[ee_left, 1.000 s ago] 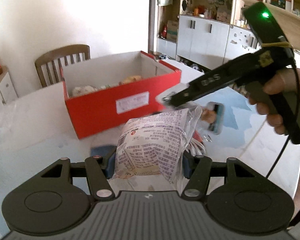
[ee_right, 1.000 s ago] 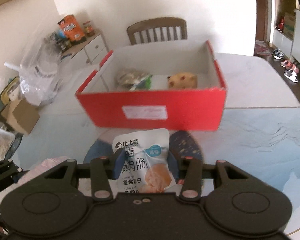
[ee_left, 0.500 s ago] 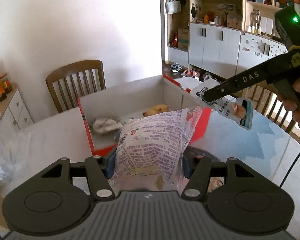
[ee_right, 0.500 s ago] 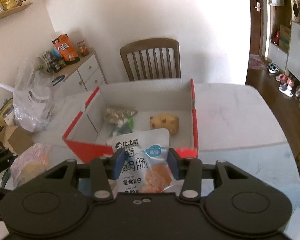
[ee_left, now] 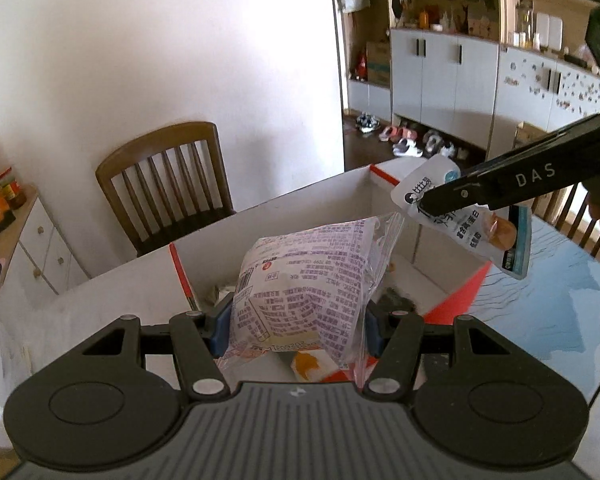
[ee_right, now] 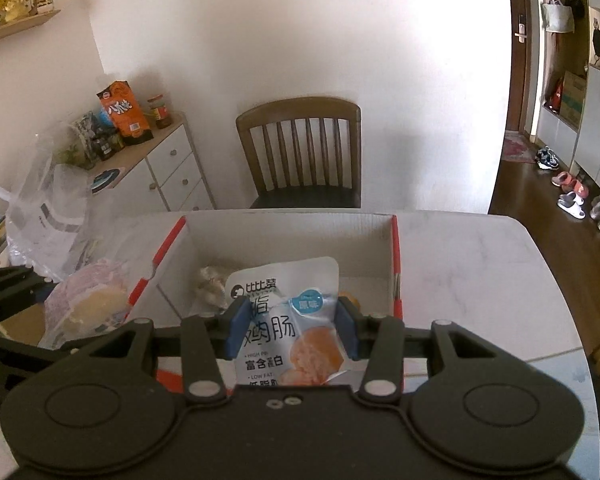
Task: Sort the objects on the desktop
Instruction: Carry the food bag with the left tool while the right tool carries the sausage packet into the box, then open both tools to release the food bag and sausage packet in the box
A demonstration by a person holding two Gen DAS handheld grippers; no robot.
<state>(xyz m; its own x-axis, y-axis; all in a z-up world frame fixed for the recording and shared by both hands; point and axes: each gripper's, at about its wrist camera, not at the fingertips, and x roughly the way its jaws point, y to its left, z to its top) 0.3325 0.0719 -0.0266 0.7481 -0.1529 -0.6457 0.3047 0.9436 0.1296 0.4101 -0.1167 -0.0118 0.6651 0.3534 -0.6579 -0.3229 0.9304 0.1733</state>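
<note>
My left gripper (ee_left: 296, 332) is shut on a clear bread packet with purple print (ee_left: 300, 280) and holds it above the near left corner of the red cardboard box (ee_left: 464, 296). My right gripper (ee_right: 292, 332) is shut on a white chicken sausage pouch (ee_right: 292, 320) above the box's open white inside (ee_right: 284, 236). The pouch and right gripper also show in the left wrist view (ee_left: 472, 224). The bread packet shows in the right wrist view (ee_right: 88, 304), left of the box. A grey wrapped item (ee_right: 210, 284) lies inside the box.
The box stands on a white and blue tabletop (ee_right: 460, 248). A wooden chair (ee_right: 300, 152) stands behind the table. A white drawer cabinet with jars and bags (ee_right: 156, 160) and a clear plastic bag (ee_right: 48, 208) are at the left.
Both grippers rose and moved forward from in front of the box's red front wall to above the box, each still holding its packet.
</note>
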